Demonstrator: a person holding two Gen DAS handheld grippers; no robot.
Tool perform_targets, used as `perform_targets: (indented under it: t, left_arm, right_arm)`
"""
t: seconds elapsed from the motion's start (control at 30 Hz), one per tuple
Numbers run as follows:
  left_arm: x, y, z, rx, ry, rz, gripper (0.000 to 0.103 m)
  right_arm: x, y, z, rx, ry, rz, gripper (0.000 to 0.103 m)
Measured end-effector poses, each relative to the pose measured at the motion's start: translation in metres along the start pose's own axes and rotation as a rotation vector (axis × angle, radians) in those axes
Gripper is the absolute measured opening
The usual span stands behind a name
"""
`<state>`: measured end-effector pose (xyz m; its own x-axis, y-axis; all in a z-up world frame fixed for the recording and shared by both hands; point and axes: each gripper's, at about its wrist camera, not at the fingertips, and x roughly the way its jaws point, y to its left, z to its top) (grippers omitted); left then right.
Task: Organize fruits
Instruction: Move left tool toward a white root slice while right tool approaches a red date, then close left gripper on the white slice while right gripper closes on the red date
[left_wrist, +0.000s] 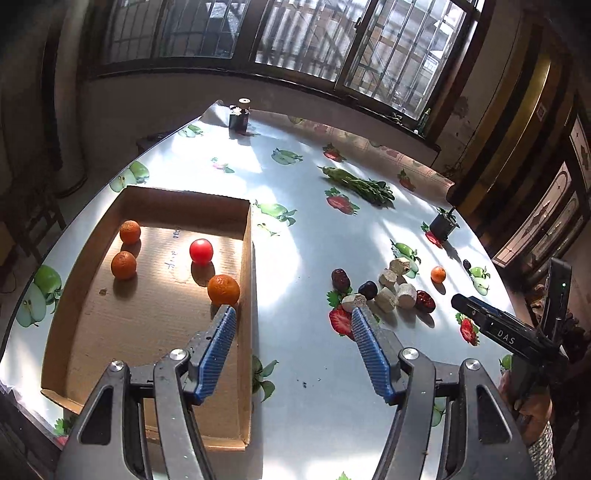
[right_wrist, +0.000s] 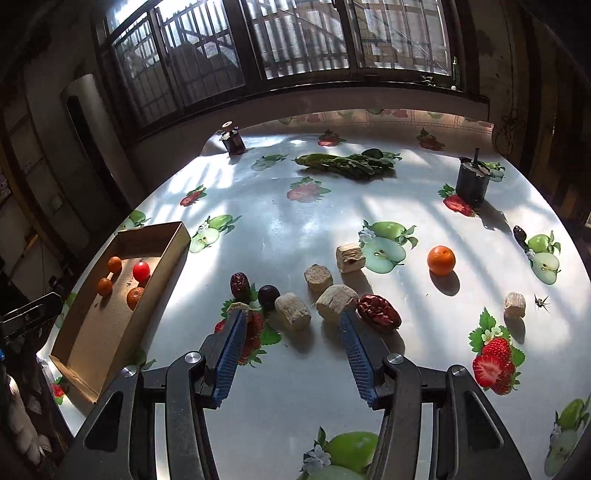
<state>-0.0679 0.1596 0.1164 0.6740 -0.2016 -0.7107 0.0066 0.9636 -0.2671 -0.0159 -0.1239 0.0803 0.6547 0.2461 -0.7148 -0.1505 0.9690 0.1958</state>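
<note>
Fingers of both grippers, left (left_wrist: 293, 314) and right (right_wrist: 291, 317), released, empty; remaining small orange mandarin (right_wrist: 440, 260) on table (right_wrist: 280, 229), well apart from brown cardboard tray (right_wrist: 74, 354); approach centred, clench gently.

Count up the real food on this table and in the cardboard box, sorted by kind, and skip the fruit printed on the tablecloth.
Oranges: 4
Red tomato: 1
Dark red or blackish dried fruits: 4
Beige chunks: 6
Leafy greens bunch: 1
Total: 16
</note>
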Motion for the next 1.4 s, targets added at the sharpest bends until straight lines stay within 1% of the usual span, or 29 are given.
perform_targets:
  t: [0.07,0.17,0.23,0.33,0.47,0.57,0.63,0.7,0.77,0.87,0.97,1.07,1.2,1.3,1.4]
  left_arm:
    - [0.012,-0.014,-0.001,0.02,0.027,-0.008,0.067]
    - [0.033,-0.034,0.0,0.053,0.072,-0.016,0.067]
    - [0.045,-0.049,0.001,0.082,0.087,-0.021,0.067]
    - [0.061,-0.067,0.003,0.12,0.089,-0.048,0.067]
    - [0.097,-0.079,0.005,0.104,0.117,-0.047,0.067]
    - [0.115,-0.087,0.001,0.106,0.09,-0.04,0.067]
    - [0.123,-0.09,-0.002,0.107,0.076,-0.041,0.067]
    - [0.129,-0.092,-0.005,0.108,0.061,-0.054,0.067]
    - [0.132,-0.093,-0.008,0.117,0.045,-0.067,0.067]
    - [0.132,-0.093,-0.01,0.136,0.011,-0.085,0.067]
    - [0.128,-0.09,-0.011,0.144,-0.013,-0.101,0.067]
    - [0.128,-0.084,-0.012,0.152,-0.015,-0.11,0.067]
    - [0.131,-0.072,-0.013,0.156,-0.011,-0.082,0.066]
    - [0.134,-0.061,-0.008,0.121,0.001,-0.105,0.066]
    - [0.144,-0.055,-0.006,0.098,0.038,-0.11,0.066]
  right_arm:
    - [-0.006,-0.029,0.004,0.049,-0.01,-0.029,0.057]
    - [-0.012,-0.063,0.009,0.13,-0.021,-0.024,0.057]
    - [-0.009,-0.075,0.012,0.167,-0.019,-0.013,0.061]
    - [0.005,-0.082,0.016,0.206,-0.005,-0.002,0.062]
    - [0.027,-0.08,0.018,0.248,-0.018,0.038,0.062]
    - [0.037,-0.082,0.012,0.27,-0.058,0.068,0.062]
    - [0.043,-0.087,0.008,0.282,-0.04,0.084,0.062]
    - [0.048,-0.089,0.007,0.265,-0.023,0.089,0.062]
    - [0.051,-0.091,0.007,0.247,-0.017,0.068,0.062]
    - [0.059,-0.088,0.004,0.229,0.02,0.098,0.062]
    - [0.056,-0.079,0.003,0.176,0.02,0.102,0.062]
    - [0.051,-0.074,0.001,0.132,0.011,0.104,0.062]
    - [0.051,-0.069,0.001,0.083,0.024,0.093,0.062]
    - [0.05,-0.063,0.001,0.035,0.029,0.091,0.061]
    - [0.054,-0.06,-0.001,0.004,0.047,0.09,0.06]
